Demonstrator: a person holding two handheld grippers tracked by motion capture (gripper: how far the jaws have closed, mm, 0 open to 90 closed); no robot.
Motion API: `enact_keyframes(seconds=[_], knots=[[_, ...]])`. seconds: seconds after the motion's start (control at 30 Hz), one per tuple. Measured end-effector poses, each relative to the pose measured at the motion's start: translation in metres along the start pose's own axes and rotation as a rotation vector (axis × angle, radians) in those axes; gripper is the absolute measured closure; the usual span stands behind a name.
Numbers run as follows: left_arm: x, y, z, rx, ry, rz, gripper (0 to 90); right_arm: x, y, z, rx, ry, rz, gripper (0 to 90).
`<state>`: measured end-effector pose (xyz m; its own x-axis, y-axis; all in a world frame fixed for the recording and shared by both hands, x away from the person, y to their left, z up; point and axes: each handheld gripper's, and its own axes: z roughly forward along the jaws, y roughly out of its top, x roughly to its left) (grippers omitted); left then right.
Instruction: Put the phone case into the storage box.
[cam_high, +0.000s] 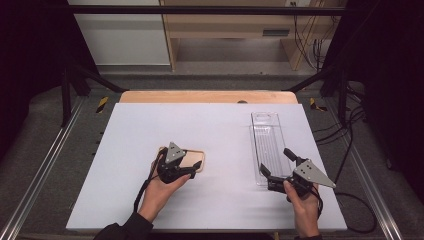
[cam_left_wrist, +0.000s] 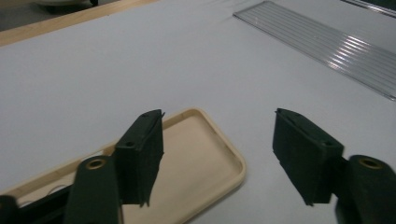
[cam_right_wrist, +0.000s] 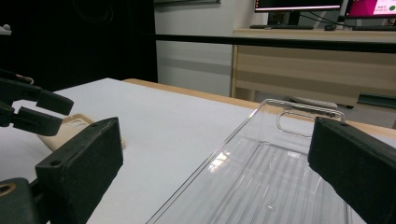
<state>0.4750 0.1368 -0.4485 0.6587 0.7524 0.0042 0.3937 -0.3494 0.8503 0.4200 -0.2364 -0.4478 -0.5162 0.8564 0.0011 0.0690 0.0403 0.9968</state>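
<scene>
- While we hold both grippers low over the bench (cam_high: 210, 200), the stock reads as follows.
- Tray (cam_high: 196, 159): a small beige tray with a raised rim and rounded corners, lying flat on the white sheet left of centre. We judge it light and stiff, probably wood or moulded plastic, smooth enough to slide if pushed. The rim is the place to take hold, one jaw inside and one outside, near a corner or the middle of a long side.
- Left gripper (cam_left_wrist: 217, 161): jaws part-spread and pinching nothing. In its own view one jaw stands over the tray's floor, the other beyond the rim over bare sheet, so the rim's near corner lies between them, untouched.
- Clear bin (cam_high: 267, 142): a long, see-through plastic bin with a ribbed floor and a handle slot at the far end, lying on the right half of the bench, well apart from the tray. We judge it light, stiff, slippery and prone to scratches; its thin wall is the natural hold.
- Right gripper (cam_right_wrist: 215, 177): jaws spread wide at the bin's near end, holding nothing; whether a pad touches the wall we cannot tell.
- Desk (cam_right_wrist: 317, 60): wooden, beyond the bench.
</scene>
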Motion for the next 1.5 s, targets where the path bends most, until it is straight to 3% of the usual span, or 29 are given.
enact_keyframes(seconds=[0.2,0.77,1.13,1.5], knots=[[0.000,0.000,0.004,0.024,0.012,-0.002,56.5,0.000,0.000,0.000,0.000,-0.001,-0.001,3.4],[0.002,-0.003,0.013,0.089,0.014,-0.063,86.0,-0.001,0.000,-0.001,-0.006,-0.003,0.009,3.4],[-0.002,-0.005,0.025,0.162,-0.030,-0.080,90.0,-0.002,-0.001,-0.001,0.004,-0.004,0.007,3.6],[-0.004,-0.006,0.040,0.211,-0.022,-0.090,90.0,-0.001,-0.002,-0.001,0.006,-0.001,0.007,3.6]])
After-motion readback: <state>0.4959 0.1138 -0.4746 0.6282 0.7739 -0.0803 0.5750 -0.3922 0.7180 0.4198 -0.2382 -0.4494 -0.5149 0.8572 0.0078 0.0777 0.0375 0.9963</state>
